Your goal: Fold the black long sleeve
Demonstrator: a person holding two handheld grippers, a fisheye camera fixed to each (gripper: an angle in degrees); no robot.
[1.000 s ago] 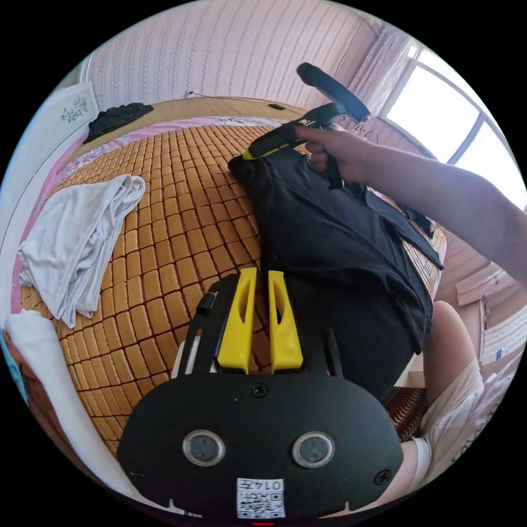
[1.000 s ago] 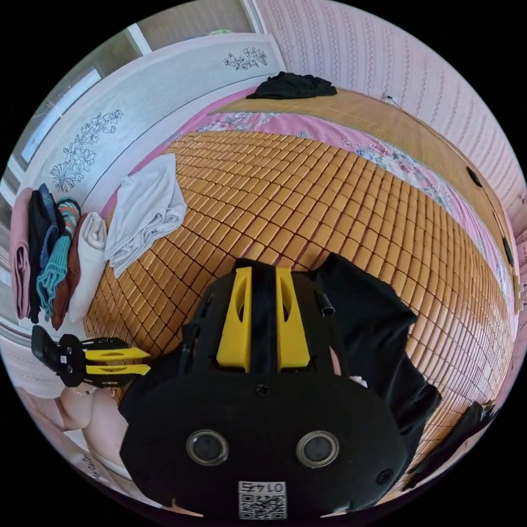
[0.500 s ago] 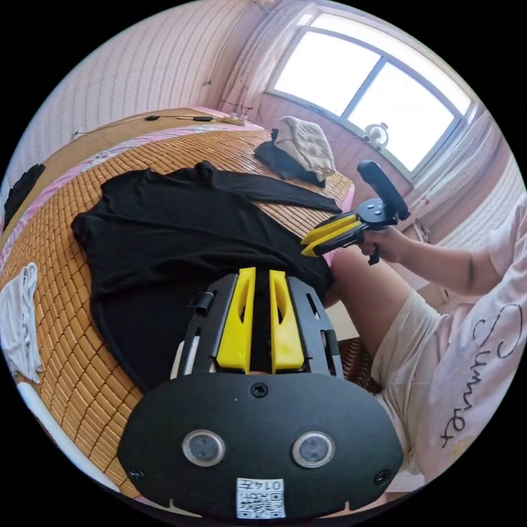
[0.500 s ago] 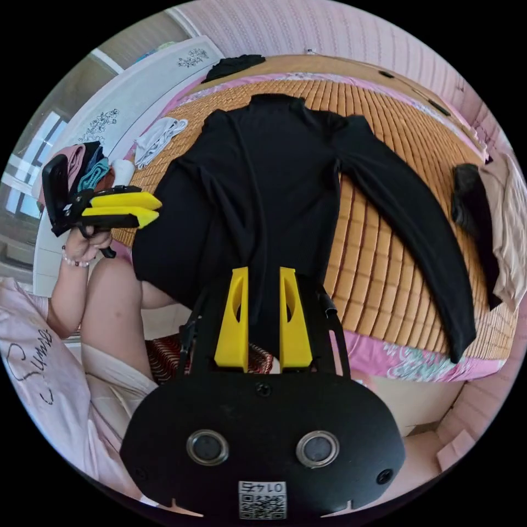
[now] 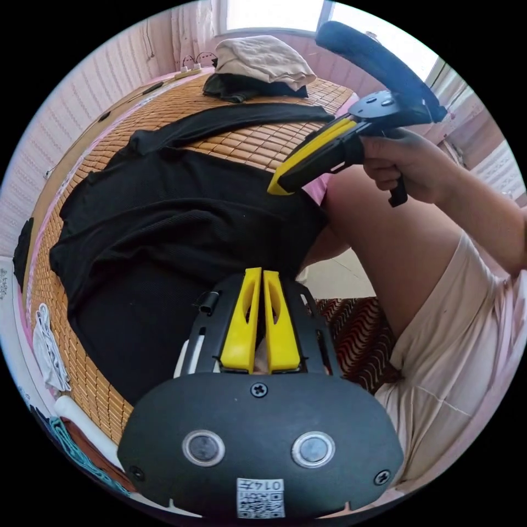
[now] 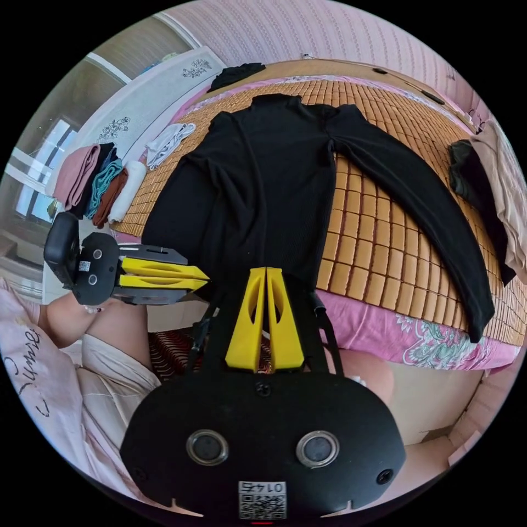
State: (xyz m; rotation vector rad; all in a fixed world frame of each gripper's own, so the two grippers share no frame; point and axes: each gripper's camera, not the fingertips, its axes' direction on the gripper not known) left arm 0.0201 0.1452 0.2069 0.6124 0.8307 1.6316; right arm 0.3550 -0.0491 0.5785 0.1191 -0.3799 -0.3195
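Bamboo mat (image 6: pixel 373 236): black long sleeve (image 6: pixel 263 181) flat, collar away, hem near.

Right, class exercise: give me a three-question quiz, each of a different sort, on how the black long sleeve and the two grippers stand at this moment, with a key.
1. True or false: the black long sleeve lies spread on the bamboo mat, one sleeve stretched out toward the bed's edge.
2. Multiple choice: in the right gripper view, the left gripper is
A. clamped on the collar
B. beside the hem, jaws nearly together, with no cloth seen between them
C. resting on the white cloth
3. Fill in: the jaws of the right gripper are ____.

Key: 1 true; 2 B; 3 shut, tips meeting by the hem; whether cloth is pinched cannot be told.
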